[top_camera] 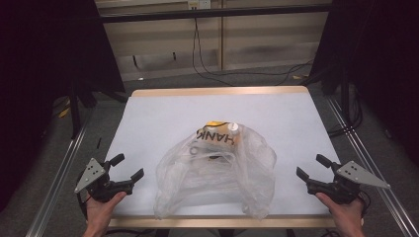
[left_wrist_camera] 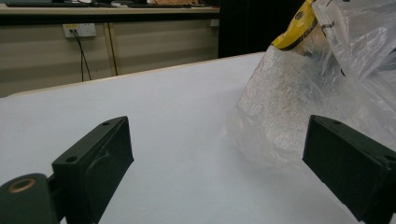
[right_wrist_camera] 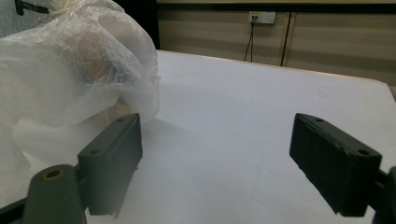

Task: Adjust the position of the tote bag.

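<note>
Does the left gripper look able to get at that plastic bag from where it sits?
Probably yes. The left gripper sits open beside the plastic bag, apart from it, with bare table between them and nothing in the way.

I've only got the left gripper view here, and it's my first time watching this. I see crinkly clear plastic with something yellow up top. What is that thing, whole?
Observer: From the high view it is a clear plastic bag slumped near the table's front edge, with a yellow item with black lettering inside.
Operator: Is the other gripper near it?
Observer: The right gripper sits off to the bag's right side, apart from it, jaws open.
Operator: And the one I'm looking through?
Observer: The left gripper mirrors it on the bag's left side, open too, with bare table between it and the plastic.
</note>
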Available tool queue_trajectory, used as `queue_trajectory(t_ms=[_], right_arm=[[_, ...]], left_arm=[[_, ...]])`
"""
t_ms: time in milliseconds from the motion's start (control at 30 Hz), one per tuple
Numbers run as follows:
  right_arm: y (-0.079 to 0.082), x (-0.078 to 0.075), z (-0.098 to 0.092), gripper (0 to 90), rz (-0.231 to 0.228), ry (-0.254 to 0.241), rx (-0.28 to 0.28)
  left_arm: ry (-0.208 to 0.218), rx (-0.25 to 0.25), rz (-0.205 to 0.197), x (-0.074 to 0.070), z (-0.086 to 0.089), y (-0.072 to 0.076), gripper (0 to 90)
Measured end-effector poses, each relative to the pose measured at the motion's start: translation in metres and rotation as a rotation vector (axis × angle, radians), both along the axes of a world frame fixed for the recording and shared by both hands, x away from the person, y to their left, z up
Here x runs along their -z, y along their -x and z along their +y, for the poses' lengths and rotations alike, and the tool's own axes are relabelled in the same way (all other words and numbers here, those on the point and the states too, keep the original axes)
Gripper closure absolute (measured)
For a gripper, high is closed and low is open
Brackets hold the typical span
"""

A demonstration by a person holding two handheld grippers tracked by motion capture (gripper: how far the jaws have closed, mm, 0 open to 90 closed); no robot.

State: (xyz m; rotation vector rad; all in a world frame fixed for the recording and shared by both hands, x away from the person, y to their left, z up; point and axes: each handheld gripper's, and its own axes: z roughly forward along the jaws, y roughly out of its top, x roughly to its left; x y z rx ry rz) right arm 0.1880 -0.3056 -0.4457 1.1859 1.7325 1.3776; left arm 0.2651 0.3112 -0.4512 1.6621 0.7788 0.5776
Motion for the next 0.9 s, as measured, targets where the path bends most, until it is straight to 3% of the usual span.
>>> queue_trajectory(t_ms=[467,567,633,700,733,900], right_arm=[[0.000,-0.005,0.004,28.2,0.039,0.017,-0.062],[0.000,-0.006,0.008,32.8,0.058,0.013,-0.101],[0.001,-0.008,0.009,36.8,0.063,0.013,-0.124],[0.001,-0.009,0.011,38.9,0.071,0.017,-0.140],[0.003,-0.011,0.013,41.1,0.075,0.015,-0.160],[0.010,-0.016,0.022,48.6,0.081,0.019,-0.204]], left_arm=[[0.009,0.054,0.048,-0.001,-0.005,0.001,15.0],[-0.030,0.078,0.054,-0.004,-0.006,0.005,17.3],[0.011,0.099,0.063,-0.005,-0.007,0.008,18.6],[0.012,0.101,0.056,-0.006,-0.007,0.008,18.8],[-0.020,0.115,0.047,-0.009,-0.009,0.011,19.6],[-0.017,0.163,0.057,-0.012,-0.021,0.019,24.1]])
